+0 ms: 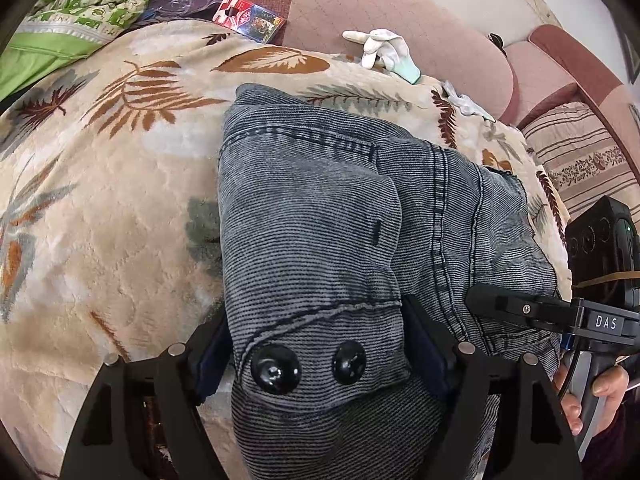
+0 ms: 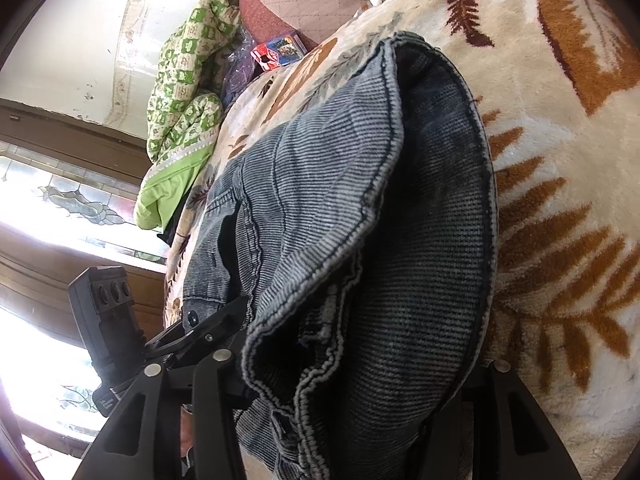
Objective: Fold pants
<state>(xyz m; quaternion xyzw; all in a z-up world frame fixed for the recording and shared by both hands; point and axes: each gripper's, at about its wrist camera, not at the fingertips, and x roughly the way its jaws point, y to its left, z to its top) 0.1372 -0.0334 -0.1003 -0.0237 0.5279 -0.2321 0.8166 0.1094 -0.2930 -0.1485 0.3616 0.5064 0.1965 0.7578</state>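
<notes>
The washed grey-blue corduroy-ribbed denim pants (image 1: 320,208) lay in a folded bundle on a cream plush blanket printed with brown and grey leaves (image 1: 120,200), which covered a bed or sofa; which of the two could not be told. The bundle sat toward the near edge of the blanket, its far end reaching about the middle.

The left tongs (image 1: 316,356) straddled the waistband end with its two black round buttons (image 1: 276,368). The fabric filled the gap from one dark pad to the other, so the tongs were clenched on the pants. The right tongs (image 2: 352,392) had a thick fold of hem and seam packed between the fingers, grasping the pants too, though the pads themselves were hidden by cloth. In the left wrist view the right tongs' black finger lay on the bundle's right side, a person's hand (image 1: 600,396) on the handle.

At the blanket's far edge lay a white work glove (image 1: 380,48). Near the far left corner sat a green-and-white patterned quilt (image 1: 92,4) and a small red printed packet (image 1: 248,18), against pink cushioned upholstery (image 1: 360,0).
</notes>
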